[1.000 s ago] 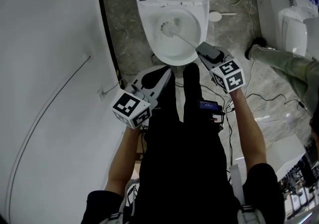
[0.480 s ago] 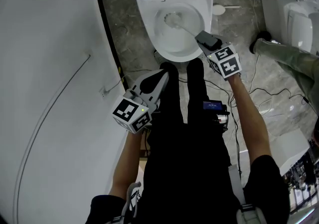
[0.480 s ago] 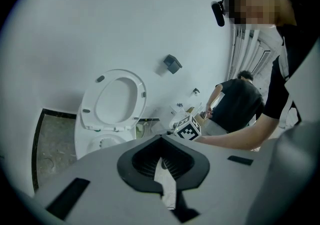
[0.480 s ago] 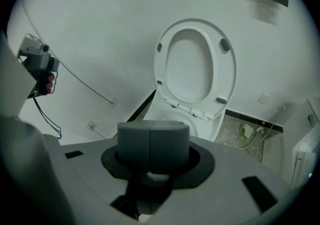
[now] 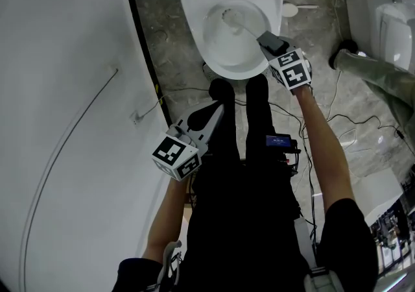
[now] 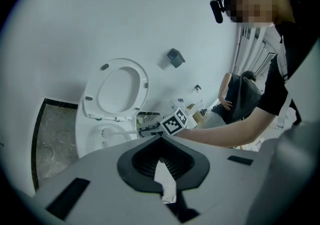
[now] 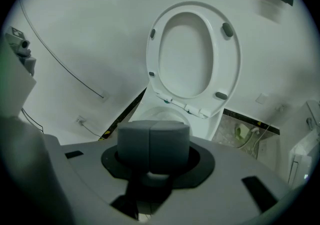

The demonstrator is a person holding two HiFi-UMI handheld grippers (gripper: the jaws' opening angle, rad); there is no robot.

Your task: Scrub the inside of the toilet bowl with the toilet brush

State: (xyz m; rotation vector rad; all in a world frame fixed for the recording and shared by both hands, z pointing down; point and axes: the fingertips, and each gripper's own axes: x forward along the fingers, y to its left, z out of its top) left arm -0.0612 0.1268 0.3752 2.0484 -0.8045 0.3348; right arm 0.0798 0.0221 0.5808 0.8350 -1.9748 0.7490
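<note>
**Q:** Two grippers are in view. Which one carries the tool?

**A:** The right gripper. Its jaws are closed on the handle end of the toilet brush. The bristle head sits inside the toilet bowl, toward the rear of the basin and below the raised seat. The left gripper hangs beside the person's leg, well apart from the bowl. Its jaws are pressed together with nothing between them.

**Q:** What can fail from here?

**A:** Three faults are likely.
1. The grip is at the far end of a long, thin handle. Side load from scrubbing may twist the handle between the pads, so the head skates instead of scouring.
2. A fast upward stroke may carry the bristles over the rim and flick water onto the floor.
3. A high swing of the handle may strike the seat and tip it forward.

**Q:** Precaution?

**A:** Use short strokes and keep the head below the rim.
</note>
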